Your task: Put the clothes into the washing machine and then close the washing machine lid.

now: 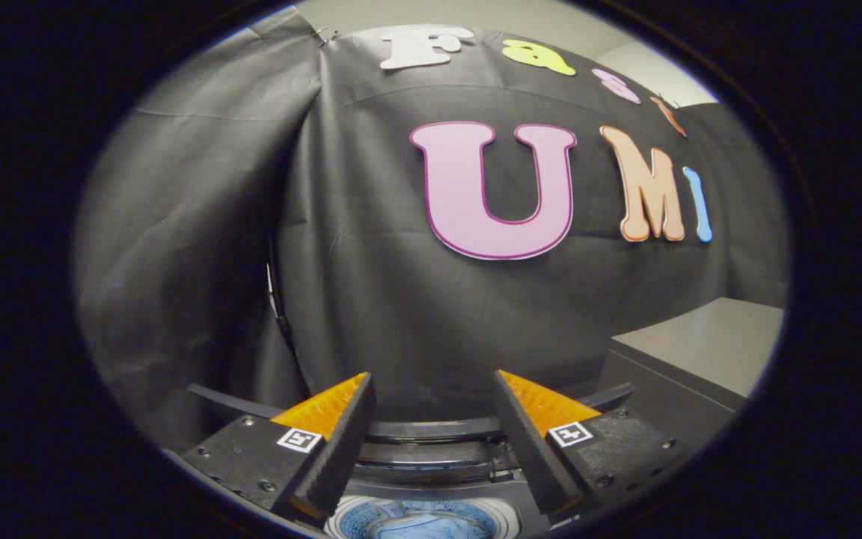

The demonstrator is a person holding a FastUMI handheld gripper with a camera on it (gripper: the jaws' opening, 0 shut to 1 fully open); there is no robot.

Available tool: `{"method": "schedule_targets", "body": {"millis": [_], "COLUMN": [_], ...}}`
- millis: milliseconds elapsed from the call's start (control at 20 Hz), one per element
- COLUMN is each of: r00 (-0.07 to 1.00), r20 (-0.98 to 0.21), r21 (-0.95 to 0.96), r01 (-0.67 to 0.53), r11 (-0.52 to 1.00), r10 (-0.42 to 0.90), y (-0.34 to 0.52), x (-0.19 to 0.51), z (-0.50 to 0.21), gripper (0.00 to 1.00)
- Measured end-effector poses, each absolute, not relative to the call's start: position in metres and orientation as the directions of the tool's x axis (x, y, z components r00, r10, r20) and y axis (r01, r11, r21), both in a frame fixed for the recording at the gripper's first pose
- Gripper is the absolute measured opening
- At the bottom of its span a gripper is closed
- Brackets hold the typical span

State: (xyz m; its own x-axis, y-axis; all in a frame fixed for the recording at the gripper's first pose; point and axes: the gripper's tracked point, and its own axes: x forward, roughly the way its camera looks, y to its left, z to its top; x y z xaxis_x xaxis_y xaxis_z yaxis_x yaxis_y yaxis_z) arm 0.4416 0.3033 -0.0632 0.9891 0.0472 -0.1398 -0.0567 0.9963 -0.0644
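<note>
Claw spread wide, gripping nothing, held above the washer and aimed at the booth wall. Blue clothes lie in the drum, below and between the fingers. The raised lid stands just ahead of the fingertips. Loading appears done; closing remains. Next move: hook the lid's edge and swing it down. Grey bench at right.

Your gripper: two wedge-shaped fingers with ribbed inner faces, mounted on flat dark blocks; several screw heads on each block; small square black-and-white marker tag on top of each
</note>
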Motion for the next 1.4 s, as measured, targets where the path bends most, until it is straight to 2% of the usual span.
{"method": "schedule_targets", "body": {"millis": [1400], "r00": [0.993], "r20": [-0.106], "r21": [-0.064], "r01": [-0.059], "r11": [0.996], "r10": [0.052], "y": [0.298], "x": [0.399], "z": [-0.077], "gripper": [0.95]}}
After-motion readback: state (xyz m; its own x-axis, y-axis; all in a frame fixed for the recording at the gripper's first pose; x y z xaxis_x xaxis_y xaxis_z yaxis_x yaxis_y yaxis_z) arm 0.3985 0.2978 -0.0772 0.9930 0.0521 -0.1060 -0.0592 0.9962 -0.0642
